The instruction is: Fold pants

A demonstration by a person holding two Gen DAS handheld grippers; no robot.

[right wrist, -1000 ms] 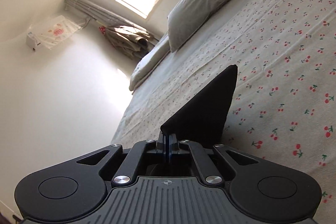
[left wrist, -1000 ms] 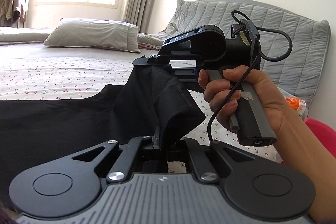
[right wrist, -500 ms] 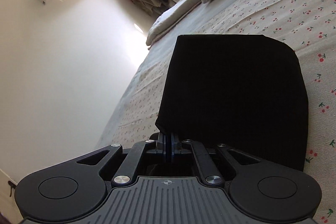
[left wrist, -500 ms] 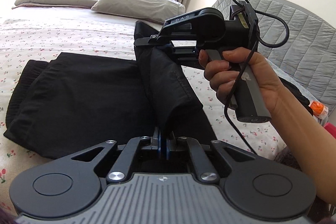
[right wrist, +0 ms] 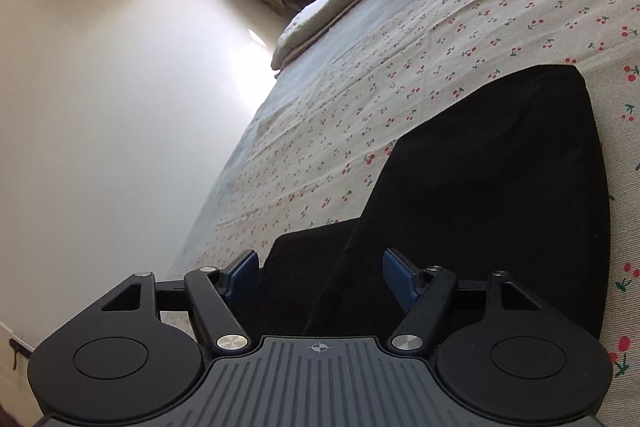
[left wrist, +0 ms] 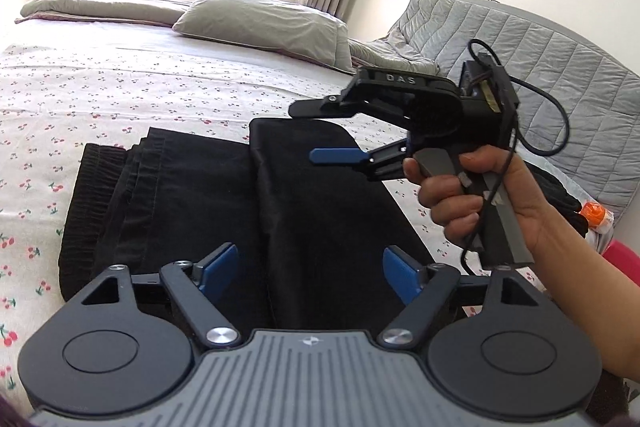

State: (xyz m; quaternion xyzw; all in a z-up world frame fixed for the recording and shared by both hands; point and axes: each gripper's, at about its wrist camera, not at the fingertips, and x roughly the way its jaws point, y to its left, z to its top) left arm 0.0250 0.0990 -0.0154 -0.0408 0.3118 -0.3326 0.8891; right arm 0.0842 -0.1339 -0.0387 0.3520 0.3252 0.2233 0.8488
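A: Left view: pants [left wrist: 224,211] flat on bed [left wrist: 120,99], top layer laid over at 12 o'clock, fold just placed, I'd guess. Left hand-held gripper [left wrist: 310,269] jaws just opened, spread, holding nothing; cloth lies below them. Right hand-held gripper [left wrist: 336,133] at 1 o'clock, spread, empty.

B: Right view: right hand-held gripper [right wrist: 320,273] just opened, pads clear; pants [right wrist: 500,195] below, running to 1 o'clock on bed [right wrist: 400,75].

Pants [left wrist: 320,211] now flat, 2 hand-held grippers apart.
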